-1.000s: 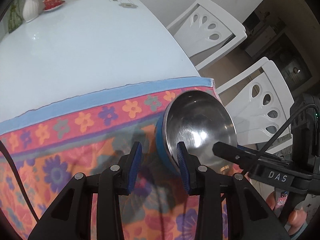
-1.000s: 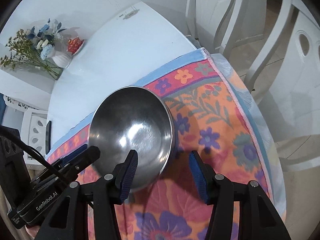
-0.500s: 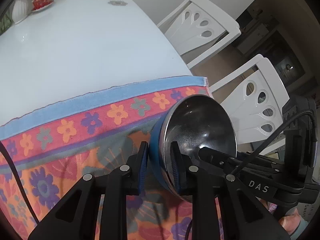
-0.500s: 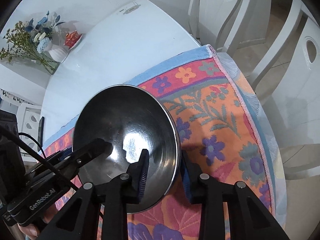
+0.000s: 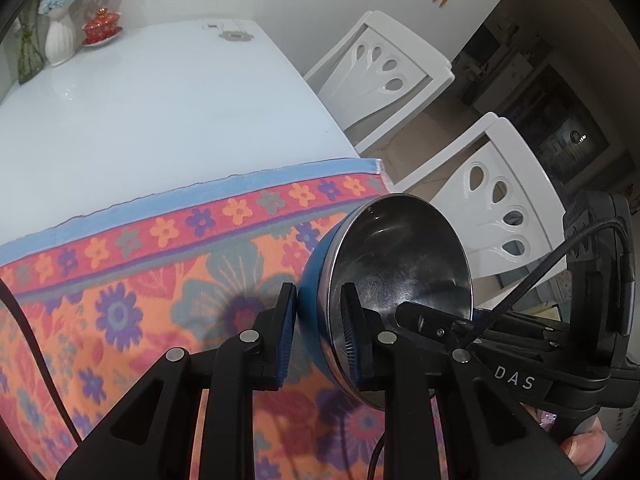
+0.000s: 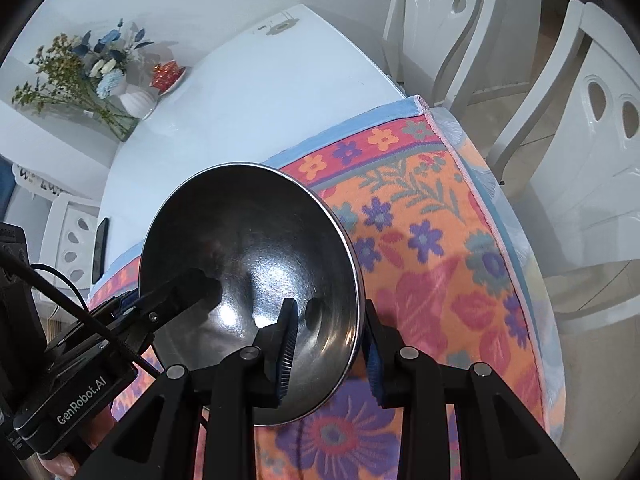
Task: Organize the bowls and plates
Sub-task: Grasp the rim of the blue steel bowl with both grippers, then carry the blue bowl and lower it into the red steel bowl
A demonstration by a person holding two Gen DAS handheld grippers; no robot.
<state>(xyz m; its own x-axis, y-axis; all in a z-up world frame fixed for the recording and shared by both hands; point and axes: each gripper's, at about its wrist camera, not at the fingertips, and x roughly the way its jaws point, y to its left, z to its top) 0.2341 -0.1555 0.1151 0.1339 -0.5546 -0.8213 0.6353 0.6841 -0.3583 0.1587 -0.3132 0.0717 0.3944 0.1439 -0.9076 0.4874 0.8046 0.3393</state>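
Note:
A steel bowl [image 5: 400, 276] with a blue outside is held tilted above the floral cloth [image 5: 160, 280]. My left gripper [image 5: 318, 330] is shut on its rim, one finger inside and one on the blue outside. In the right wrist view the same bowl [image 6: 248, 264] shows its shiny inside. My right gripper [image 6: 330, 346] is shut on the opposite rim, one finger inside and one outside. Each gripper's fingers also show in the other's view, gripping the bowl's far side.
The white table [image 5: 160, 112] stretches beyond the cloth. A vase of flowers [image 6: 132, 96] and a red lidded dish [image 6: 168, 74] stand at its far end. Two white chairs [image 5: 500, 208] stand along the right side. A dark phone [image 6: 100, 248] lies near the left edge.
Both grippers closed on the bowl's rim from opposite sides. The bowl has lifted off the cloth and tilted.

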